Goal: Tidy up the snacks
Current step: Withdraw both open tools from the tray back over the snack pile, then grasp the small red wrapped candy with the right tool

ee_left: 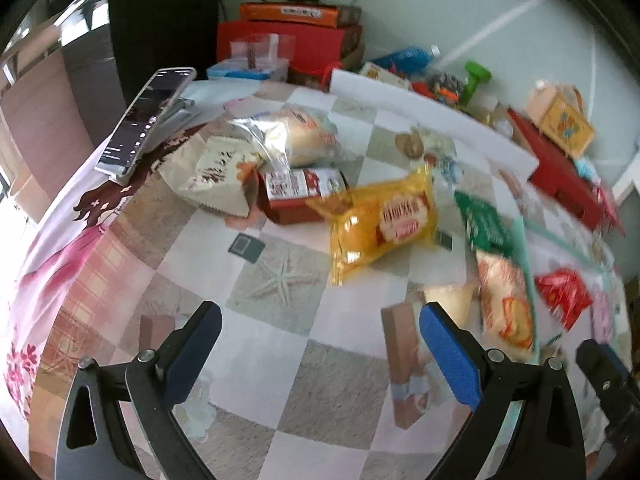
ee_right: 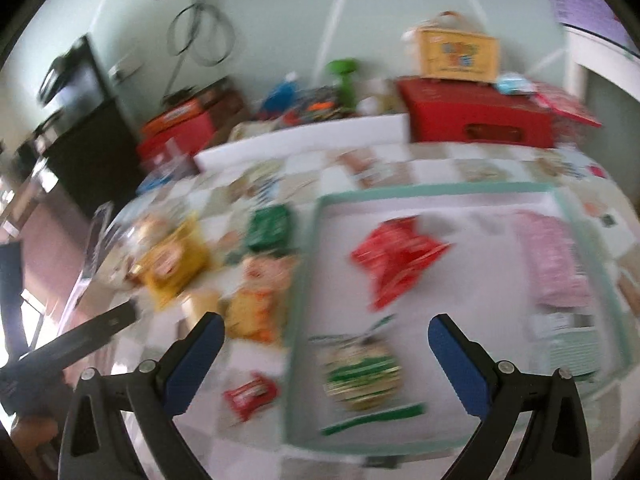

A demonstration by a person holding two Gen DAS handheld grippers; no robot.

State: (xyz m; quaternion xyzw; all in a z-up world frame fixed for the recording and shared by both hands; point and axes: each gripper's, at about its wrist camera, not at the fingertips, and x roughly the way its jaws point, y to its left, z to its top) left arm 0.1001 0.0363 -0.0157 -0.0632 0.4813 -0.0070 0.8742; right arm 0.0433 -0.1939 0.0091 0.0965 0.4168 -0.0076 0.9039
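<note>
My left gripper (ee_left: 322,356) is open above the checked tablecloth with nothing between its fingers. Ahead of it lie a yellow bun pack (ee_left: 380,224), a red box (ee_left: 300,196), a cream bag (ee_left: 216,176) and a clear bread bag (ee_left: 296,136). To the right are a green packet (ee_left: 484,224) and an orange packet (ee_left: 506,304). My right gripper (ee_right: 324,360) is open and empty over the near left edge of a mint-rimmed tray (ee_right: 440,192). The tray holds a red packet (ee_right: 400,264), a green-gold packet (ee_right: 362,372) and a pink packet (ee_right: 556,256). A small red packet (ee_right: 250,394) lies just left of the tray.
A phone (ee_left: 146,120) stands clamped at the table's left edge. Red boxes (ee_left: 288,40), a long white box (ee_left: 432,116), a green dumbbell (ee_left: 474,80) and a yellow carton (ee_right: 460,54) on a red crate (ee_right: 480,116) line the back by the wall. The right wrist view is blurred.
</note>
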